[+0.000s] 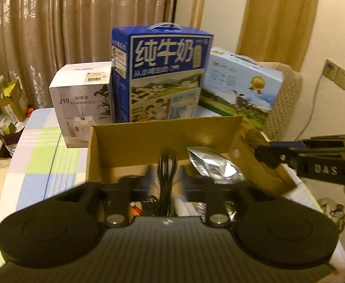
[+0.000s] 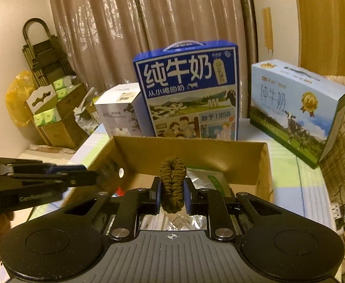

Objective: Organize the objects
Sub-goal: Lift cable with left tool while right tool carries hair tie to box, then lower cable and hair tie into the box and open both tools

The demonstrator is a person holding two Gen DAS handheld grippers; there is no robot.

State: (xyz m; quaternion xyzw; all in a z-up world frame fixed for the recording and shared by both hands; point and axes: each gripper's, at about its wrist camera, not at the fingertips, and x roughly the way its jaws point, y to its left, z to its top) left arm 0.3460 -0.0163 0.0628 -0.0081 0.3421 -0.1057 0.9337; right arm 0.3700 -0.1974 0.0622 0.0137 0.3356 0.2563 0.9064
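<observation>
An open cardboard box (image 1: 167, 136) (image 2: 188, 155) stands on the checked tablecloth right in front of both grippers. My left gripper (image 1: 167, 176) hangs over the box's near edge with a black cable bundle (image 1: 168, 165) running up between its blurred fingers. In the right wrist view the left gripper (image 2: 97, 173) reaches in by the box's left wall. My right gripper (image 2: 173, 188) is shut on a brown braided fabric loop (image 2: 173, 179), held upright over the box. From the left wrist view the right gripper (image 1: 259, 155) comes in over the box's right wall. A silver foil pouch (image 1: 210, 165) (image 2: 203, 176) lies inside.
Behind the box stand a white humidifier carton (image 1: 83, 99), a tall dark-blue milk case (image 1: 163, 75) and a light-blue milk case (image 1: 240, 82). Curtains hang behind. Tissue cartons (image 2: 47, 115) and a folding cart sit on the floor at left, and a quilted chair (image 2: 342, 141) at right.
</observation>
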